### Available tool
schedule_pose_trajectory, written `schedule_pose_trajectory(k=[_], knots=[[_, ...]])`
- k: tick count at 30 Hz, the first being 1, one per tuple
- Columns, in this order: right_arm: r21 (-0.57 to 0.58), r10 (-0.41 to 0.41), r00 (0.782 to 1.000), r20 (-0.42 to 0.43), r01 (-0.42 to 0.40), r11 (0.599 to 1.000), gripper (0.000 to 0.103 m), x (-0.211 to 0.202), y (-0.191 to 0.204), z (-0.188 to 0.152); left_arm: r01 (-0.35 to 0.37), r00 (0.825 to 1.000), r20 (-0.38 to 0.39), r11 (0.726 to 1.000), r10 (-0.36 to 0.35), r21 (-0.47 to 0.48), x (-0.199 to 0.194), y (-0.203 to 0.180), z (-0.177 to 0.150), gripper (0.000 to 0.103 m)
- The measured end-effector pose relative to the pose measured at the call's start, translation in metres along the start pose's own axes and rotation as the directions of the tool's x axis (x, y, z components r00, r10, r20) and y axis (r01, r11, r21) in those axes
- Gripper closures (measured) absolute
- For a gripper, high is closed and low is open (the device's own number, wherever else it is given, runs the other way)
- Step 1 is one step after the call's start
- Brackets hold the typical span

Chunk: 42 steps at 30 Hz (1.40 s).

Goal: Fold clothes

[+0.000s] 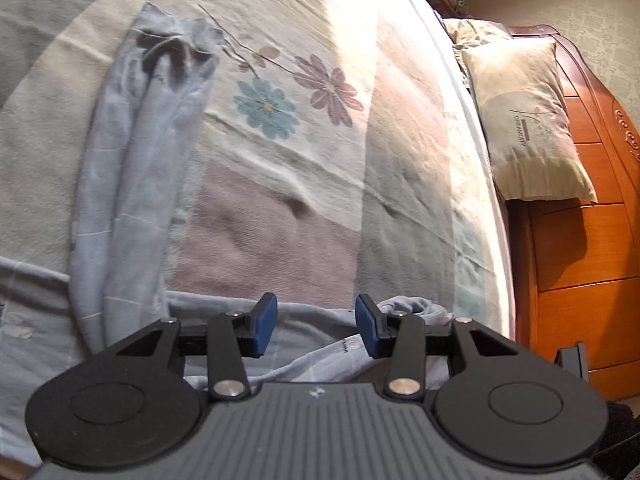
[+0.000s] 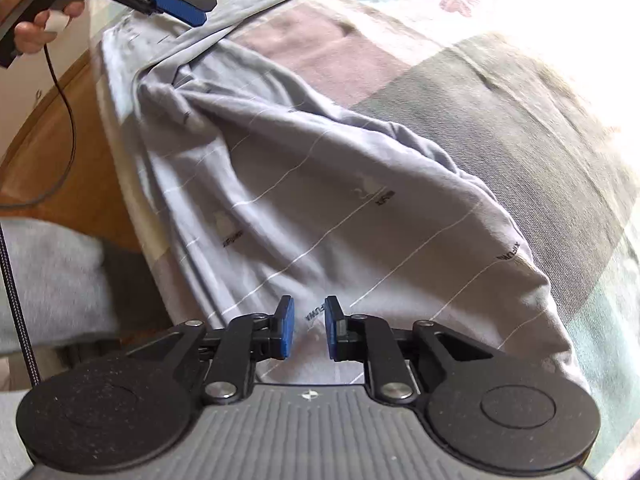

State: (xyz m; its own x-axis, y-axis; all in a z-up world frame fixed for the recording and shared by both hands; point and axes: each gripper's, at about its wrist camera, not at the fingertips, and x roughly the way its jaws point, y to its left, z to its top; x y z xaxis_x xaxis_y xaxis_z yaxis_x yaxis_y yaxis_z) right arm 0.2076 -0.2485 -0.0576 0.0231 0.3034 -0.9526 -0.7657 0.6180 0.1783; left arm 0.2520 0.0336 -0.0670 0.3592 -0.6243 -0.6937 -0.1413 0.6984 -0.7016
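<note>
Hovering both grippers part-open and empty, I see the garment [image 2: 304,184] under my right gripper [image 2: 308,328], its long axis running toward the left gripper [image 1: 316,326] along the bed [image 1: 280,208] edge.

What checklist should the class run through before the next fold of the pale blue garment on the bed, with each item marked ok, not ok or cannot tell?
1. Left gripper free of cloth: ok, its jaws stand apart with nothing between them.
2. Right gripper free of cloth: ok, a narrow gap shows and the pads do not pinch the fabric.
3. Garment lying flat: not ok, it is bunched, with deep creases near the left side.
4. Sleeve laid straight: not ok, it stretches across the bedspread, but twisted and crumpled at the cuff.
5. Garment fully on the bed: cannot tell, its near edge is hidden behind the grippers.
6. Pillow clear of the work: ok, it sits apart by the headboard.
</note>
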Motion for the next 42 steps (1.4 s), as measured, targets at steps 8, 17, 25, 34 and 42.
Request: schedule_pose_trajectory(k=[8,17,25,34,42], knots=[[0.095,-0.058,0.997,0.045,0.053,0.994,0.057,0.005,-0.018,-0.011,0.214,0.939,-0.273,0.977,-0.208,-0.006,0.130,-0.049,0.014,0.056],[0.152,-0.082,0.993,0.086,0.068,0.986,0.053,0.002,-0.026,-0.035,0.184,0.876,-0.410,0.962,-0.253,-0.201,0.193,-0.053,0.010,0.048],[0.245,-0.056,0.989,0.135,0.021,0.969,0.053,-0.002,-0.042,-0.048,0.281,0.940,-0.142,0.941,-0.309,-0.190,0.172,-0.066,0.067,0.046],[0.260,-0.047,0.988,0.148,0.007,0.966,0.053,-0.009,-0.042,-0.057,0.285,0.921,-0.255,0.955,-0.296,-0.077,0.153,-0.093,0.070,0.039],[0.361,-0.153,0.966,0.208,0.070,0.930,0.053,-0.031,-0.067,-0.065,0.232,0.883,-0.405,0.971,-0.238,-0.064,0.178,-0.088,0.021,0.038]])
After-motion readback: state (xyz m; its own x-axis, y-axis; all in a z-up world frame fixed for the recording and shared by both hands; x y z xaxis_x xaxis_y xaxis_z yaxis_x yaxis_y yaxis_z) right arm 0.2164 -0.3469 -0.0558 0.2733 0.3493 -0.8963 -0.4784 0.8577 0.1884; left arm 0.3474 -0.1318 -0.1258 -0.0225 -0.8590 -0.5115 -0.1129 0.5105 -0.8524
